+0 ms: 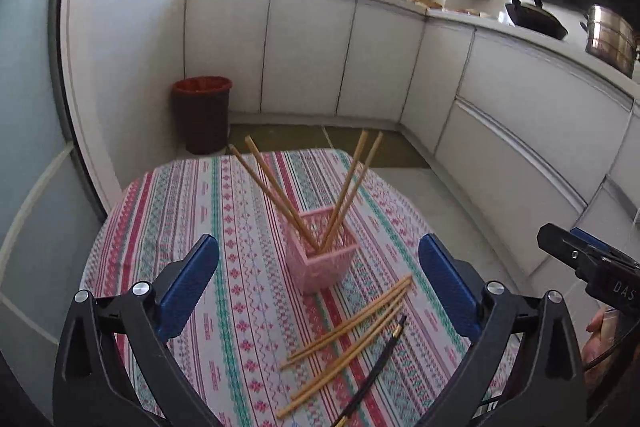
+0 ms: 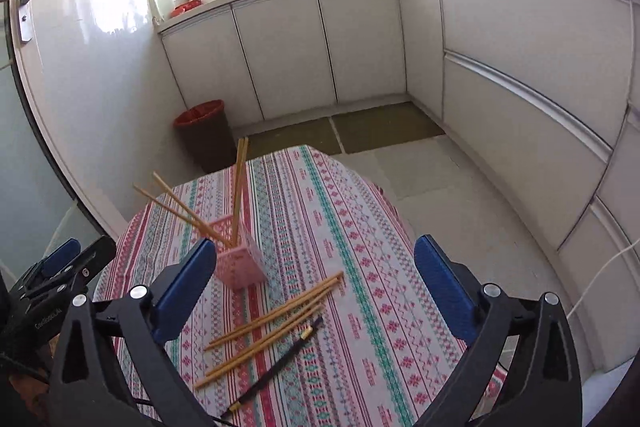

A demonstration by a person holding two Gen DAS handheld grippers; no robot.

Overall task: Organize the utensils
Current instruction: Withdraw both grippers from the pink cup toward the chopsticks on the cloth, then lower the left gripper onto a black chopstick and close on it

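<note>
Tongs: left tongs [image 1: 318, 287] and right tongs [image 2: 314, 287] both spread wide, empty | loose chopsticks [image 2: 272, 327] lying on worktop [image 2: 360, 227] nearest | step: pinch one mid-shaft, tip upright | beyond: pink basket [image 2: 240, 259] already holding four.

White letters "DAS" are printed on the black body of the right claw [image 1: 560, 241], seen from the left wrist. Small white lettering on the left claw [image 2: 80, 255] cannot be read.
</note>
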